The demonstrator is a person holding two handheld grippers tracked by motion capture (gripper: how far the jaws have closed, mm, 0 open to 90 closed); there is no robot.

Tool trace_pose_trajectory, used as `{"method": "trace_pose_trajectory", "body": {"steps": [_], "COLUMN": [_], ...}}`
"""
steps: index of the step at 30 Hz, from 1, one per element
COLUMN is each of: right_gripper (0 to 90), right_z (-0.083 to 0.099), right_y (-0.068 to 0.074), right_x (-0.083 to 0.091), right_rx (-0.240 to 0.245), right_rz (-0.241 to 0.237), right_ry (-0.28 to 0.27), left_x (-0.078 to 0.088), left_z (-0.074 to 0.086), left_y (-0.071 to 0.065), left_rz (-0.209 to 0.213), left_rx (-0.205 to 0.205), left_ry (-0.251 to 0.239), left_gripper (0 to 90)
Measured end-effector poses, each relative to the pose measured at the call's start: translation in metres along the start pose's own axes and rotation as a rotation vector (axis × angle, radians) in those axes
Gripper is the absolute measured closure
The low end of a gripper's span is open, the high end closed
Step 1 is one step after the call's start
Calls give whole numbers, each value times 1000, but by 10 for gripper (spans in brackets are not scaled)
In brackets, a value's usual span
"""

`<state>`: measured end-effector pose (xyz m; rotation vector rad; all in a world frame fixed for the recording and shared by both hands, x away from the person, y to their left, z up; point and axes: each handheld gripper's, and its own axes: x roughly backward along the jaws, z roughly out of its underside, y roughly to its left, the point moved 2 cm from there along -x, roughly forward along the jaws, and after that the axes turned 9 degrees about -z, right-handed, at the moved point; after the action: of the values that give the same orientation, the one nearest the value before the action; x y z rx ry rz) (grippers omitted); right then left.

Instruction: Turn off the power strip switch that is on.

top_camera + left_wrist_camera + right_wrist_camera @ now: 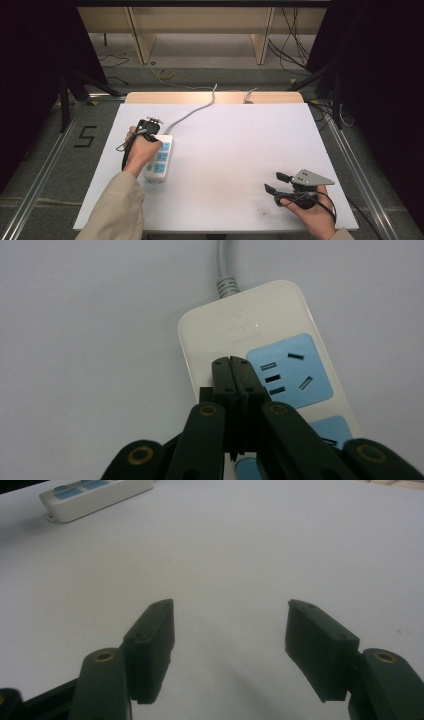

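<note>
A white power strip (159,159) with blue sockets lies on the left of the white table (235,150), its grey cable (192,113) running off the far edge. My left gripper (150,127) is over the strip's far end. In the left gripper view its jaws are pressed together, shut on nothing, with the tips (234,366) on the power strip (260,325) beside the first blue socket (290,370). My right gripper (274,183) rests near the front right of the table, open. Nothing lies between my right gripper's (230,630) jaws.
In the right gripper view the power strip (95,497) lies far off at the upper left. A wooden strip (215,97) borders the table's far edge. Cables (295,45) and wooden furniture legs (142,42) stand on the floor beyond. Dark curtains flank both sides.
</note>
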<state>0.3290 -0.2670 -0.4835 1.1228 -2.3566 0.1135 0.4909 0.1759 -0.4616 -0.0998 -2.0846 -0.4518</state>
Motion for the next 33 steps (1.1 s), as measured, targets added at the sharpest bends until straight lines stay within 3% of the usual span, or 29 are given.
{"method": "trace_pose_trajectory", "body": {"steps": [23, 33], "right_gripper": [374, 374], "right_z": [0, 0], "right_y": [0, -1], "right_x": [0, 0], "right_rx": [-1, -1], "right_rz": [-2, 0], "right_ry": [-2, -3], "left_x": [3, 12], "left_z": [-1, 1], "left_y": [1, 5], "left_rz": [10, 10], "left_rx": [19, 19], "left_ry": [-20, -58], "left_gripper": [897, 897]}}
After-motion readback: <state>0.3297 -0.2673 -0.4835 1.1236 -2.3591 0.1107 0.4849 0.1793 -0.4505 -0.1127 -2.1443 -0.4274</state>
